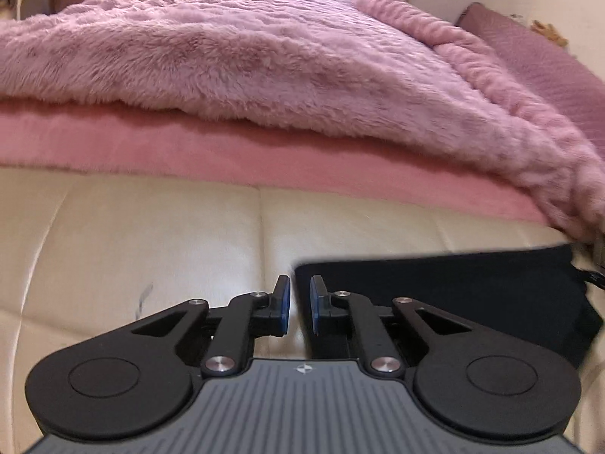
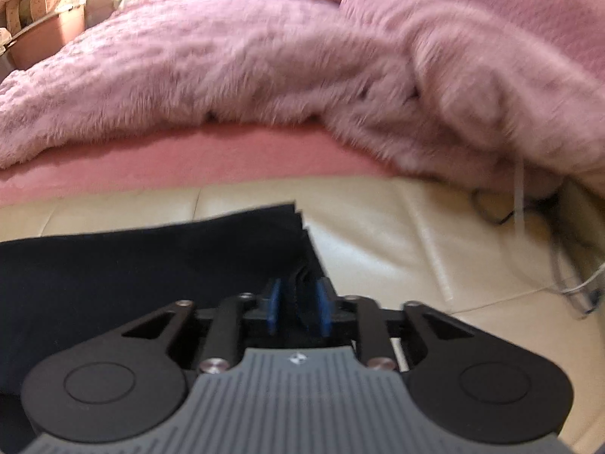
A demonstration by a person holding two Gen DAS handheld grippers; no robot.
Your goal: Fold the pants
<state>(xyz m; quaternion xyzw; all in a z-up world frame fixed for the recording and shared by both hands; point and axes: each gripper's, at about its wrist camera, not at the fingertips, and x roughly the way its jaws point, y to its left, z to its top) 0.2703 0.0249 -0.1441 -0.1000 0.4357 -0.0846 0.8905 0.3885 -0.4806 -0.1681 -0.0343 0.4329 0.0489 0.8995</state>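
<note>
The black pants (image 1: 453,287) lie folded flat on a cream leather surface (image 1: 151,249). In the left wrist view my left gripper (image 1: 300,304) sits at the pants' left corner, its jaws a narrow gap apart with nothing between them. In the right wrist view the pants (image 2: 132,265) fill the lower left, with stacked layers at their right edge. My right gripper (image 2: 297,308) sits over that right edge, jaws apart, with dark fabric lying between the blue pads (image 2: 273,312).
A fluffy pink blanket (image 1: 264,56) over a pink sheet (image 1: 189,151) lies just behind the cream surface. White cables (image 2: 574,283) run at the far right. A pink bin (image 2: 49,34) stands back left.
</note>
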